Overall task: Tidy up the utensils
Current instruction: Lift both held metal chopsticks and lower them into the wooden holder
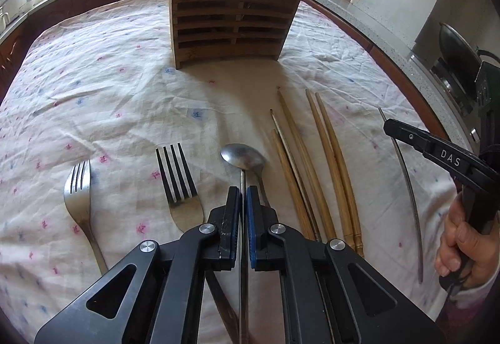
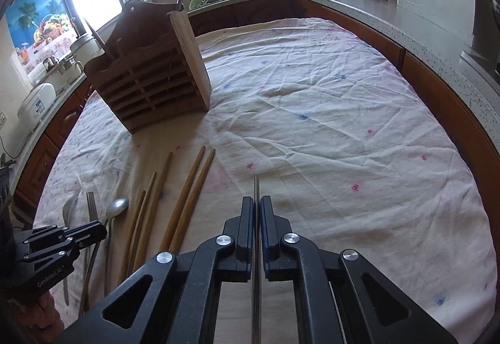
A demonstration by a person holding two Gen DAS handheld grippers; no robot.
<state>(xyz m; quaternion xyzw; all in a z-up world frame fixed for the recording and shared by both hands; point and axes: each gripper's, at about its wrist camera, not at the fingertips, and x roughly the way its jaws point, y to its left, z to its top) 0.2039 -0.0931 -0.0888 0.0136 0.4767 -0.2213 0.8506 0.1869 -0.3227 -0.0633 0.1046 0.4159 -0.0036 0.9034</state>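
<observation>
My left gripper (image 1: 243,192) is shut on the thin metal handle of a spoon (image 1: 240,156) that lies on the tablecloth, bowl pointing away; a second spoon handle runs just to its right. My right gripper (image 2: 257,203) is shut on a slim metal chopstick (image 2: 256,184), whose tip pokes out ahead of the pads. In the left wrist view the right gripper (image 1: 387,126) pinches that chopstick (image 1: 410,194) at the far right, with a hand on its handle. The left gripper (image 2: 103,230) shows at the lower left of the right wrist view. A slatted wooden utensil holder (image 1: 234,9) stands beyond.
Two forks (image 1: 78,187) (image 1: 178,181) lie left of the spoon. Several wooden chopsticks (image 1: 334,162) and one metal one lie between the grippers. The white dotted tablecloth (image 1: 125,78) covers the table. Counters with a wok (image 1: 459,53), jars and a kettle ring it.
</observation>
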